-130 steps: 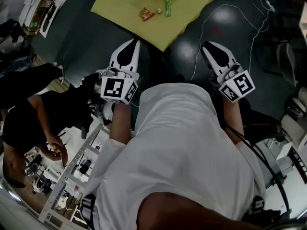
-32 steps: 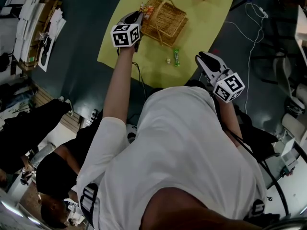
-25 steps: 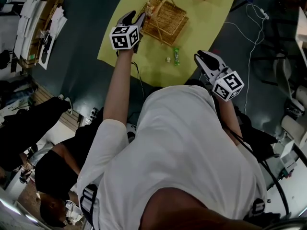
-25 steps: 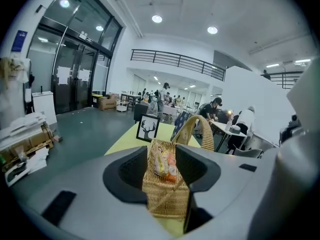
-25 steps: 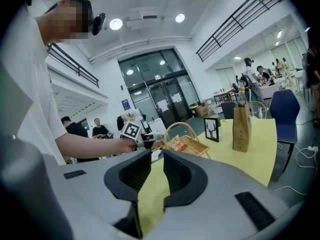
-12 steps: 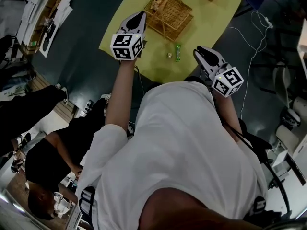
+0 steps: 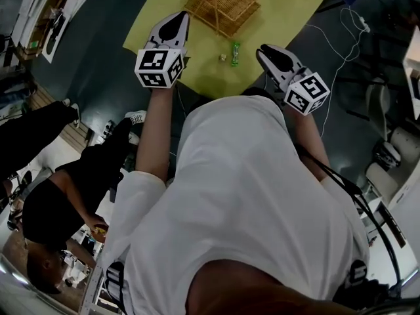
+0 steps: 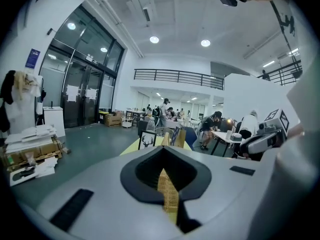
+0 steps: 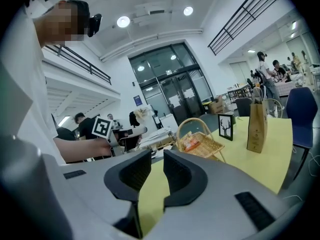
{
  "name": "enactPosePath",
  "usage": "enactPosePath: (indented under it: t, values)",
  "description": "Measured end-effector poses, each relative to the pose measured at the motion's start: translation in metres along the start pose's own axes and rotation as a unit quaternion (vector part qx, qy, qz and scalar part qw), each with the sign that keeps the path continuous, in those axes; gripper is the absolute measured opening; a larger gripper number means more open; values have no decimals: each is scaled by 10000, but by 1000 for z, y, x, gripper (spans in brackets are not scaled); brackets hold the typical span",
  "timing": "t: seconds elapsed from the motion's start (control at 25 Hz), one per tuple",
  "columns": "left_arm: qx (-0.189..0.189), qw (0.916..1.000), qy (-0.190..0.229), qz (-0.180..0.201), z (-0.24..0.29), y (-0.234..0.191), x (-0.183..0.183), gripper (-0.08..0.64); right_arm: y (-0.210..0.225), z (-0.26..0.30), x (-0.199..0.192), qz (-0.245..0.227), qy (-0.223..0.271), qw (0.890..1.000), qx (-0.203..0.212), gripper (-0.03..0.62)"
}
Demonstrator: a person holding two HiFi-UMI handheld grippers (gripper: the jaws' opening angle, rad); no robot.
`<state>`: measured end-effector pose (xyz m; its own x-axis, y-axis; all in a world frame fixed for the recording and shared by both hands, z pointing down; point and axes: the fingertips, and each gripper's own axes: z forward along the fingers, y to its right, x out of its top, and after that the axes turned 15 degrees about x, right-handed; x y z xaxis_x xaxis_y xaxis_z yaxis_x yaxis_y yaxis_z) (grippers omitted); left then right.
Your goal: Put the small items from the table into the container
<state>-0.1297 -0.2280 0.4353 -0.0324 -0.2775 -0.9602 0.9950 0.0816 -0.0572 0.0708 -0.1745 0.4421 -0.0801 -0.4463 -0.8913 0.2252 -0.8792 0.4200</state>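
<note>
Some snacks already lie in the basket [image 7: 244, 8] (orange wrappers show in the right gripper view). A green packet [image 7: 235, 50] and a small pale item [image 7: 222, 58] remain on the tabletop [image 7: 282, 12], just short of the basket. The left gripper [image 7: 178, 17] has its fingers pressed together, empty. The right gripper [image 7: 262, 48] has its fingers partly apart, holding nothing.
</note>
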Motion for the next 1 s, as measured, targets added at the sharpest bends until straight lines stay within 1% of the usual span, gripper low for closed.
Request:
enactPosePath:
  t: [0.2, 0.28, 0.4, 0.52, 0.68, 0.8, 1.0]
  values:
    - [209, 9998, -61, 2, -21, 0, -19, 8, 3, 11, -19, 92, -124, 9999, 42, 83]
    - [254, 9995, -163, -97, -27, 3, -28, 9, 10, 17, -30, 61, -273, 9996, 59, 82]
    - [270, 9983, -355, -367, -29, 10, -39, 9, 37, 25, -51, -7, -545, 9985, -51, 82]
    - [282, 9975, -424, -481, -37, 18, -46, 8, 66, 31, -83, 101, -894, 9956, -273, 83]
    - [315, 9965, -517, -574, -57, 27, -55, 9, 86, 39, -134, 383, -1488, 9875, -351, 88]
    - [382, 9955, -580, -645, -65, 31, -65, 9, 102, 46, -168, 613, -1843, 9804, -332, 119]
    - [512, 9921, -845, -768, -78, 38, -99, 9, 129, 62, -234, 895, -2428, 9652, -365, 130]
